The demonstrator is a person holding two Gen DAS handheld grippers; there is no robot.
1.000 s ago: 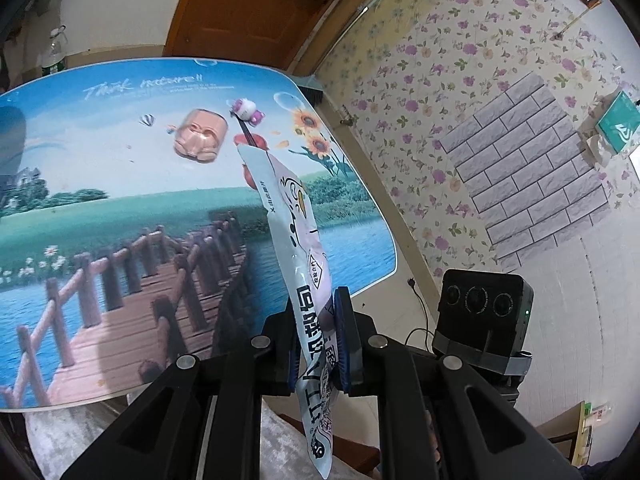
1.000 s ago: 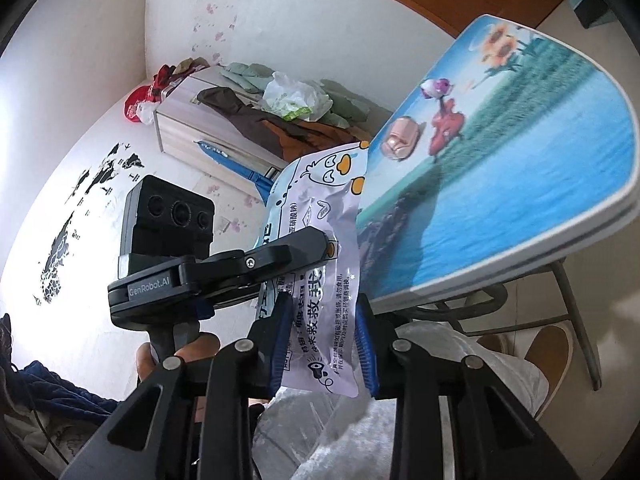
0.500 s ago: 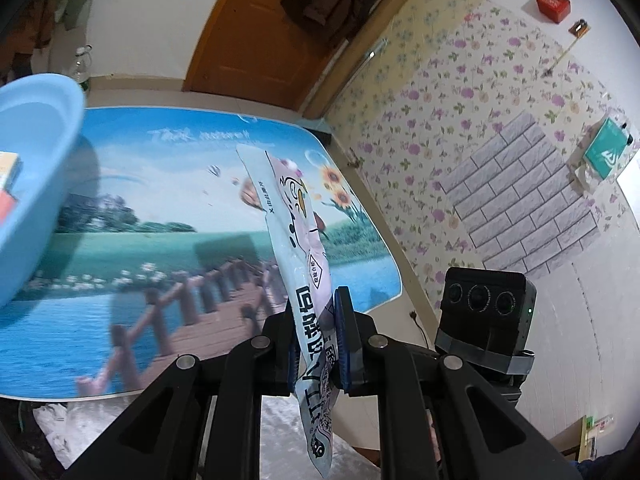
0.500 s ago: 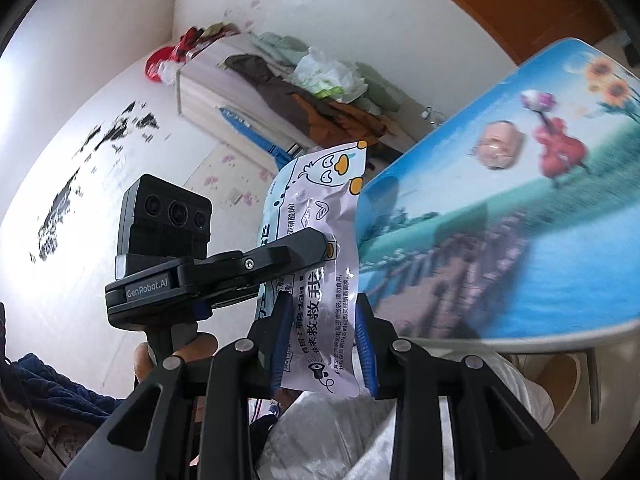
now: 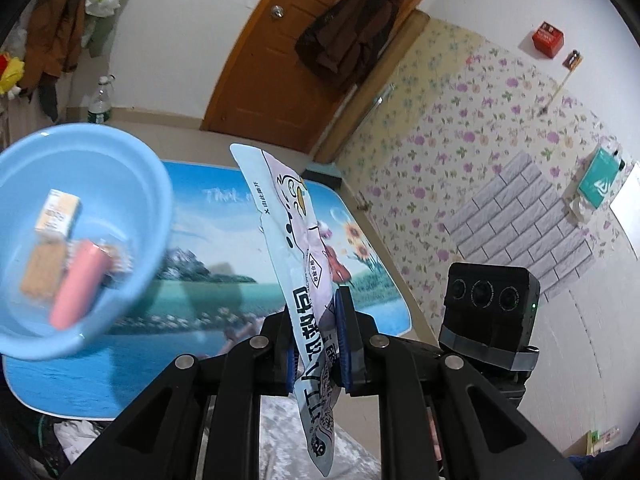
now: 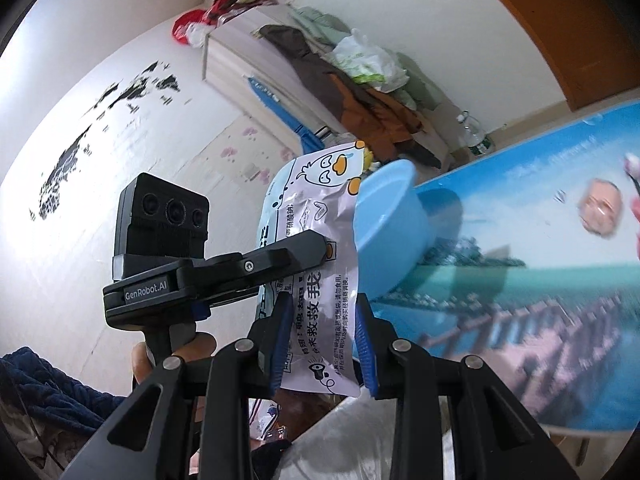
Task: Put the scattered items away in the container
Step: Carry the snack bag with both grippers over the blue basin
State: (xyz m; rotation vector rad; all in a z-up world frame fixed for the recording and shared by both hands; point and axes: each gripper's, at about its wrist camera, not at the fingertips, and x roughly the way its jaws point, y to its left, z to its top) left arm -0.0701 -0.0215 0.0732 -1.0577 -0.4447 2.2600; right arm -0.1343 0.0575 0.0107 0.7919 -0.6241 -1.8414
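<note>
While both claws are raised above the near edge of the surface (image 5: pixel 224 216), each holds the same snack packet (image 5: pixel 298 248). In the left wrist view the left claw (image 5: pixel 317 340) is clamped tight on the packet's lower part, its blue pads pressed flat against both faces; the packet rises edge-on from the middle bottom of the frame toward the centre, with a short tail hanging below the pads. In the right wrist view the right claw (image 6: pixel 322 340) grips the packet (image 6: pixel 316 264) by its bottom end, jaws partly apart with the packet's width filling the space between the pads. There the printed face with a cartoon duck is turned to the camera, and the left claw's black finger crosses it from the left, pinching it at mid-height. A hand (image 6: pixel 140 360) grips the left tool's handle at lower left of that frame.

A light blue basin (image 5: pixel 132 184) sits on the scenic blue surface, filling the left of the left wrist view. Inside it lie a small yellow-and-white box (image 5: pixel 58 212), a tan cracker pack (image 5: pixel 42 272) and a pink tube (image 5: pixel 78 284), close together. The packet is well apart from the basin in that view, off to its right. In the right wrist view the basin (image 6: pixel 396 232) appears just behind the packet's right edge. A pink toy (image 6: pixel 602 206) lies on the surface at far right, blurred.
</note>
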